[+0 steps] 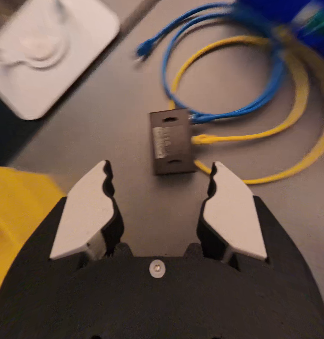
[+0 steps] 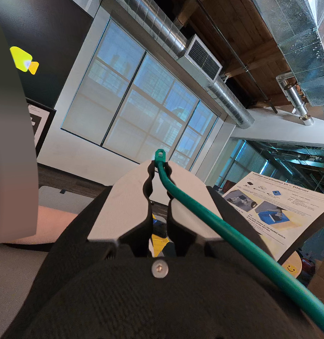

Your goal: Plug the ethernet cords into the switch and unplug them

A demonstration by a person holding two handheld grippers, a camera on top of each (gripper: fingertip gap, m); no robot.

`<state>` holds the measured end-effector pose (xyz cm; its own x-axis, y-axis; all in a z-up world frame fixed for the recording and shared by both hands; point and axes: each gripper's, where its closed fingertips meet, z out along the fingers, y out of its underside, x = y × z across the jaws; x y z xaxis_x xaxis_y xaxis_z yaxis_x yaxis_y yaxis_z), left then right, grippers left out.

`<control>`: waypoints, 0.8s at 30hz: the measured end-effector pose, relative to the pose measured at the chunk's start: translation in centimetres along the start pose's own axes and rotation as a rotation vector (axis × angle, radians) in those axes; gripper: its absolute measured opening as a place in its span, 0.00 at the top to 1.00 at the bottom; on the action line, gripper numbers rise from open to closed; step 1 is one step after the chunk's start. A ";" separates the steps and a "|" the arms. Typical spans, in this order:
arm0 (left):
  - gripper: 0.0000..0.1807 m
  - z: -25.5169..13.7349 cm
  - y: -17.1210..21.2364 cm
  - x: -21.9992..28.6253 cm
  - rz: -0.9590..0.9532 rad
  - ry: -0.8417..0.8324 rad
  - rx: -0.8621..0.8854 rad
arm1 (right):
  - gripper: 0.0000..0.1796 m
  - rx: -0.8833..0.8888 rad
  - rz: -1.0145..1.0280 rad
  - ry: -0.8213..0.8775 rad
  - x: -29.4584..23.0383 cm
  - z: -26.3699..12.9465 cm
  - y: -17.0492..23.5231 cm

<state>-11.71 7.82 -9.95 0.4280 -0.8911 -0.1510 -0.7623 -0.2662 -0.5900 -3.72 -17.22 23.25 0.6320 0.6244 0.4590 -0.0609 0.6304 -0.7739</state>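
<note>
switch [image 1: 171, 141]: yellow cord [image 1: 249, 136] and blue cord [image 1: 230, 115] seated | right gripper [image 2: 160, 162] pinching green cord [image 2: 203, 205], unplugged | left gripper [image 1: 160, 171] wide, empty

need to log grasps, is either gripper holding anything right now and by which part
The right gripper is shut on the green ethernet cord, pinched at its fingertips just behind the green plug. The left gripper is open and holds nothing.
</note>
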 end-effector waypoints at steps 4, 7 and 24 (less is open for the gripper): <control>0.45 2.2 1.7 1.1 0.003 0.056 -0.103 | 0.94 -0.005 -0.016 -0.009 -0.3 0.0 -0.1; 0.49 2.8 2.1 3.4 -0.010 0.201 -0.134 | 0.94 -0.011 -0.029 -0.011 -0.4 0.0 -0.2; 0.41 2.9 1.7 5.7 0.801 0.305 -0.381 | 0.94 0.039 -0.003 -0.020 0.5 -1.8 -1.4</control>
<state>-9.18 3.34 -14.12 -0.3978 -0.9046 -0.1531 -0.9057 0.4138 -0.0923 -1.99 -18.65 23.80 0.6170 0.6309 0.4704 -0.0892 0.6500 -0.7547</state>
